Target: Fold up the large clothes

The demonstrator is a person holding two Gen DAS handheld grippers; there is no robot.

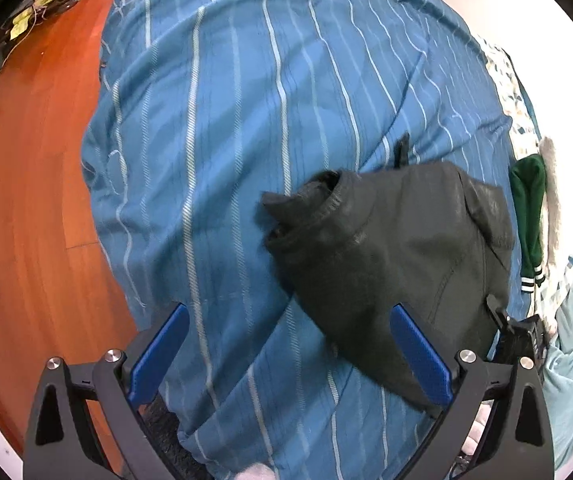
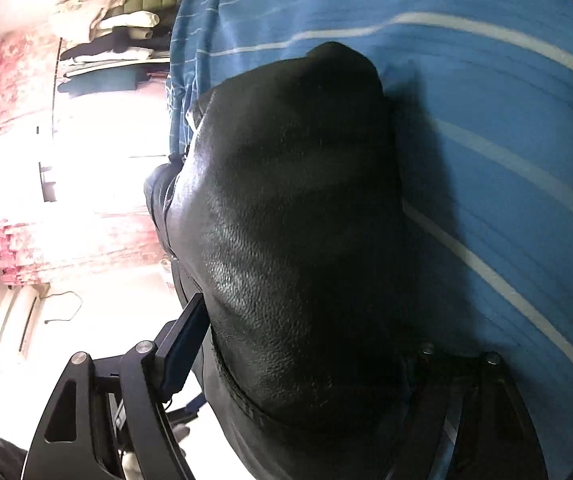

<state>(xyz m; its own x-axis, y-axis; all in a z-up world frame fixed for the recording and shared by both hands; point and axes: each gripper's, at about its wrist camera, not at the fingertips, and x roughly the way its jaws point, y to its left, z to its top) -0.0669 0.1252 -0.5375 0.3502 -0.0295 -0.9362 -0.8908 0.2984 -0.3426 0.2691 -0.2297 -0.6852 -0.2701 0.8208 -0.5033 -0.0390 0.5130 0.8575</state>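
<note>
Jacket (image 1: 398, 248) bunched on bed (image 1: 226, 120); right gripper (image 2: 302, 360) pinching its hem, left gripper (image 1: 286, 344) spread, empty; suggest left grabs the cuff (image 1: 306, 204), then pull taut before folding.

We saw open striped bedspread (image 1: 246, 140) ahead and to the left of the black jacket (image 1: 398, 248), with bare wooden floor (image 1: 34, 184) beyond the bed's left edge. On the right, a green garment (image 1: 530, 216) lay just beside the jacket. In the right wrist view the jacket (image 2: 294, 240) filled the space between the fingers (image 2: 184, 344).
</note>
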